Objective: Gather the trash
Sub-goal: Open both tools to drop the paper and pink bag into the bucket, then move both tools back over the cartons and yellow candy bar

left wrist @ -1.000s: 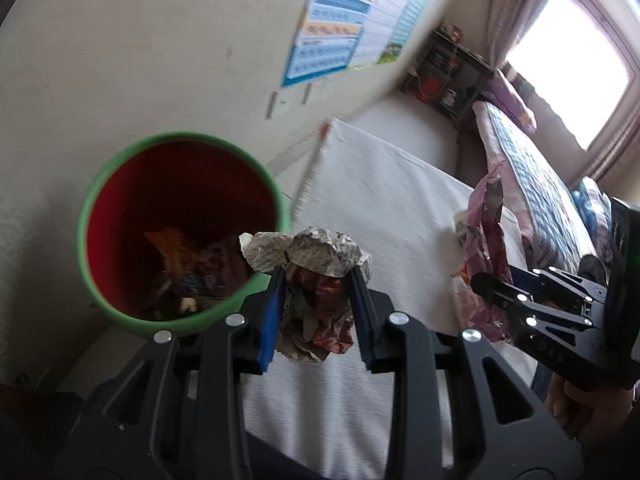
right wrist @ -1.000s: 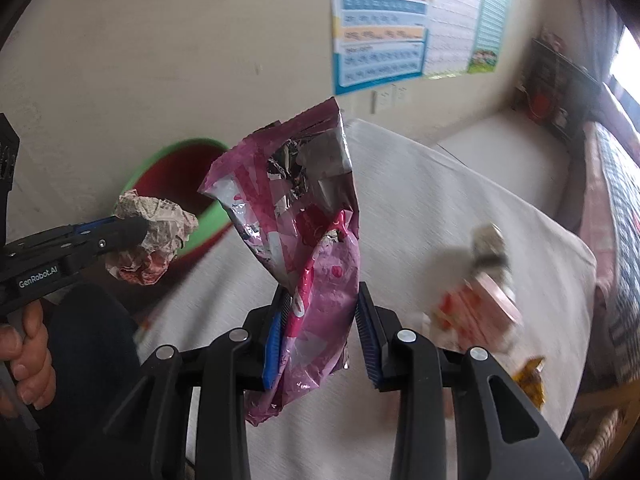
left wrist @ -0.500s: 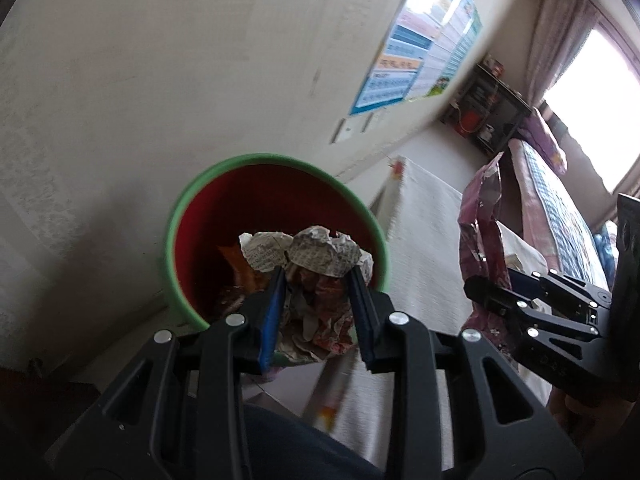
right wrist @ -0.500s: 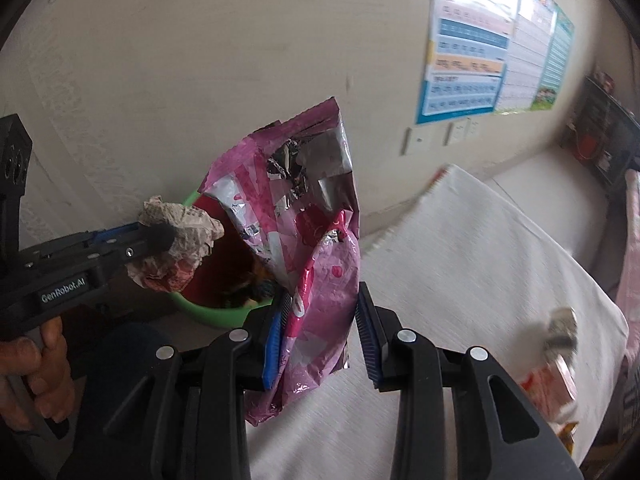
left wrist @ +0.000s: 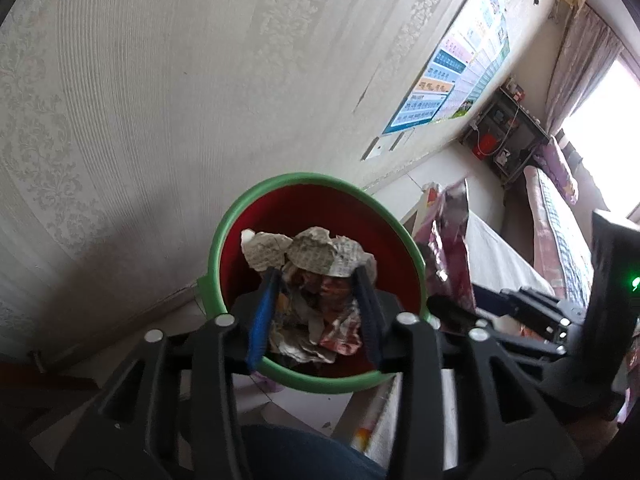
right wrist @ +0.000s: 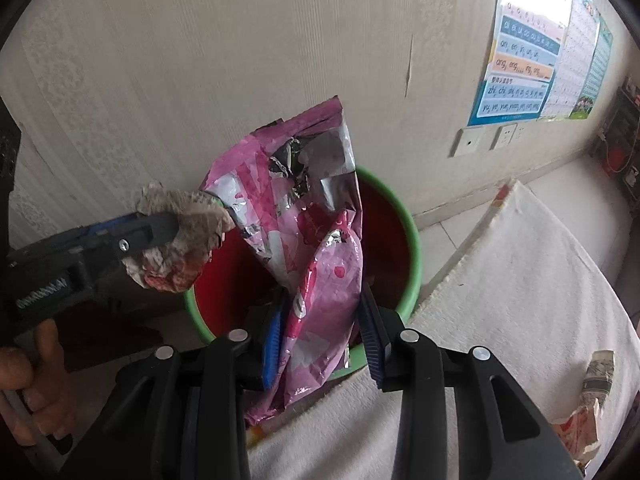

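Now both loads hang over the red bin at frame centre: left gripper jaws opening around crumpled paper, right gripper jaws opening around the pink wrapper, ready to drop.

The bin stands on the floor against the wall, with the paper wad and the wrapper held above its mouth, the cloth-covered worktop just right of it, and scraps on that worktop well apart from it.
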`<state>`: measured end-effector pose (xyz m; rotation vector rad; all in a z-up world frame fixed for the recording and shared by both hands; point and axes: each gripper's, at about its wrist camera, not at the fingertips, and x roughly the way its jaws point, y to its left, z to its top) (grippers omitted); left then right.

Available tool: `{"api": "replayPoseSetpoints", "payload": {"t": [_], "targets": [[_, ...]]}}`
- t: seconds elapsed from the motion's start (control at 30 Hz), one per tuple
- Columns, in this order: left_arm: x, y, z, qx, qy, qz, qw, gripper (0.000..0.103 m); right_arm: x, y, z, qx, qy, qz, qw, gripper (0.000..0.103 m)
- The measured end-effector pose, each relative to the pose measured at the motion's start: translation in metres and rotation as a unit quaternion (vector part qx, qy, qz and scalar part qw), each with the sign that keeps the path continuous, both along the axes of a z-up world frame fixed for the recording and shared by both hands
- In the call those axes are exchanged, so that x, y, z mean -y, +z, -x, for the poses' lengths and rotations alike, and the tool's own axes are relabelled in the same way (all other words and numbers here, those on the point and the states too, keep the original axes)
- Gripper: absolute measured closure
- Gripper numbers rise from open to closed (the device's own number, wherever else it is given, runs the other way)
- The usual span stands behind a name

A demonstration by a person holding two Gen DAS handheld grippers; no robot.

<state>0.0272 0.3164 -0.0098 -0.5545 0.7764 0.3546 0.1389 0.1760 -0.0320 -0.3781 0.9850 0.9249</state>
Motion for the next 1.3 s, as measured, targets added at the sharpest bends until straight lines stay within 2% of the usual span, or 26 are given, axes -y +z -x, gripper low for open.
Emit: {"api": "replayPoseSetpoints", "payload": {"t": [0.07, 0.1, 0.17, 0.33, 0.5, 0.6, 1.03, 1.3], "targets": [[-0.003, 0.002, -0.001, 0.009, 0.008, 0.0, 0.9999, 0.038, 0.0, -0.002, -0.001, 0.002, -0.003, 0.002, 1.0, 0.042], [-0.003, 0.003, -0.001, 0.013, 0.011, -0.003, 0.9999, 0.034, 0.001, -0.002, -0.003, 0.0, -0.003, 0.0, 1.0, 0.036], [-0.003, 0.005, -0.002, 0.016, 0.013, -0.008, 0.9998, 0.02, 0.004, -0.004, -0.005, -0.005, -0.005, -0.003, 1.0, 0.032], [-0.001, 0.007, -0.004, 0.021, 0.021, -0.012, 0.9995, 0.006, 0.014, -0.001, -0.004, 0.001, -0.013, 0.0, 1.0, 0.022], [0.01, 0.007, -0.005, 0.011, 0.02, -0.015, 0.9996, 0.006, 0.037, 0.005, -0.002, 0.005, -0.025, -0.003, 1.0, 0.015], [0.024, 0.008, -0.01, 0.008, 0.012, -0.014, 0.9998, 0.006, 0.058, 0.009, -0.003, 0.005, -0.038, -0.005, 0.999, 0.014], [0.133, 0.004, -0.048, -0.004, -0.078, -0.011, 0.9969, 0.006, 0.182, 0.021, -0.015, 0.017, -0.122, 0.0, 0.992, 0.012], [0.206, -0.003, -0.076, -0.016, -0.135, -0.013, 0.9906, 0.006, 0.262, 0.021, -0.025, 0.025, -0.181, 0.011, 0.983, 0.012]]}}
